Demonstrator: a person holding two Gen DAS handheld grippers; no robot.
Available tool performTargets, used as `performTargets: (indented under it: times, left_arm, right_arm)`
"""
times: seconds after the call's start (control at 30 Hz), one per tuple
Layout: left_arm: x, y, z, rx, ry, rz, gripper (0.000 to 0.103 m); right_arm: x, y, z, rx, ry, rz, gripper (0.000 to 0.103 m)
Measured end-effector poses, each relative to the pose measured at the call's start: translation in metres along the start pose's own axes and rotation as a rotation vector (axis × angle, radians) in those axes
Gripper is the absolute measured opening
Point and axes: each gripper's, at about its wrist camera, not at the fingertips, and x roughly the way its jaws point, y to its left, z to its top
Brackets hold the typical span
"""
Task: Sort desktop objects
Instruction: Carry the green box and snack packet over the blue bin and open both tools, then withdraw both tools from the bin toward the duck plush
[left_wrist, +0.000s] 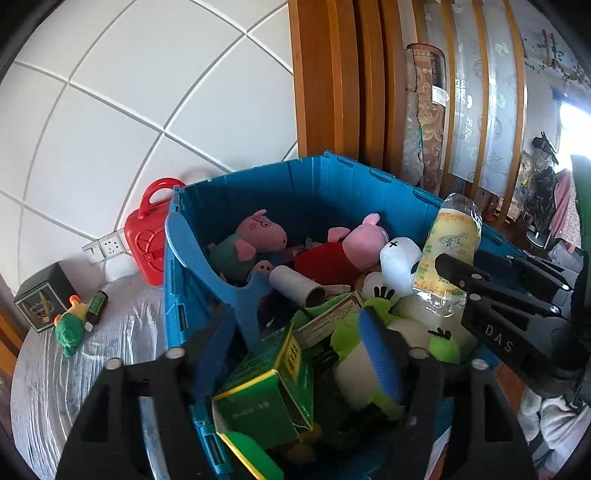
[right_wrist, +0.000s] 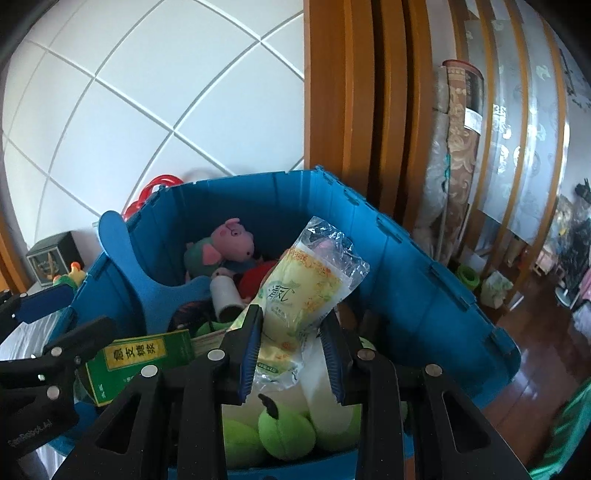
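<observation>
A: Step in hand: dropping things into the blue crate (left_wrist: 306, 184). The right claw (right_wrist: 291, 347) is clenched on a tissue pack (right_wrist: 306, 291), pads on its lower half, the pack held upright over the crate's near side, above the soft toys.

B: Left claw (left_wrist: 295, 354)?

A: Released, nothing pinched. A green box (left_wrist: 266, 398) lies between its fingers (left_wrist: 380, 354), tilted on the pile inside the crate; I judge it apart from the pads, though the left finger sits in shadow.

B: Next move?

A: Right claw needs to lower slightly and let go so the pack settles among the toys, not on the rim. Then the bench (left_wrist: 110, 325) beside the crate: a green duck toy (left_wrist: 68, 326), a small brown bottle (left_wrist: 96, 306) and a dark box (left_wrist: 42, 299) wait there.

B: Legible writing?

A: "DAS" on the right claw's arm. Chinese characters on the pack; yellow label with black characters on the green box, "糖浆" probably.
</observation>
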Motion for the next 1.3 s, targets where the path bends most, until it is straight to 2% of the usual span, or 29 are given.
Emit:
performTargets:
  times: [0.03, 0.13, 0.2, 0.27, 0.37, 0.63, 0.77, 0.93, 1.13, 1.23, 1.3]
  left_arm:
    - [-0.002, 0.001, 0.000, 0.001, -0.008, 0.001, 0.075]
    - [-0.006, 0.004, 0.000, 0.005, -0.022, 0.010, 0.078]
    - [-0.008, 0.008, 0.001, -0.004, -0.027, 0.016, 0.078]
    - [-0.011, 0.016, 0.000, -0.020, -0.036, 0.024, 0.078]
    - [-0.017, 0.028, 0.000, -0.042, -0.051, 0.038, 0.078]
    - [-0.037, 0.073, -0.008, -0.117, -0.086, 0.090, 0.082]
    - [-0.046, 0.103, -0.018, -0.158, -0.087, 0.129, 0.083]
    - [-0.062, 0.157, -0.036, -0.224, -0.099, 0.163, 0.083]
    - [-0.087, 0.231, -0.062, -0.306, -0.131, 0.229, 0.083]
    - [-0.095, 0.274, -0.078, -0.354, -0.121, 0.275, 0.093]
    - [-0.100, 0.303, -0.090, -0.385, -0.116, 0.298, 0.095]
  right_arm:
    - [-0.001, 0.002, 0.000, 0.000, 0.002, 0.001, 0.036]
    - [-0.001, 0.001, 0.000, 0.011, 0.005, 0.002, 0.053]
    - [-0.003, 0.000, 0.001, 0.019, -0.003, -0.003, 0.077]
    - [-0.007, 0.000, 0.002, 0.020, -0.019, 0.001, 0.091]
    - [-0.016, 0.001, 0.005, 0.023, -0.046, 0.007, 0.102]
    - [-0.043, 0.025, 0.017, 0.020, -0.111, 0.063, 0.103]
    - [-0.055, 0.054, 0.025, -0.003, -0.142, 0.148, 0.103]
    - [-0.070, 0.113, 0.036, -0.067, -0.193, 0.229, 0.103]
    - [-0.073, 0.193, 0.036, -0.145, -0.191, 0.286, 0.103]
    - [-0.070, 0.233, 0.034, -0.157, -0.167, 0.349, 0.103]
    - [-0.067, 0.266, 0.032, -0.182, -0.157, 0.377, 0.103]
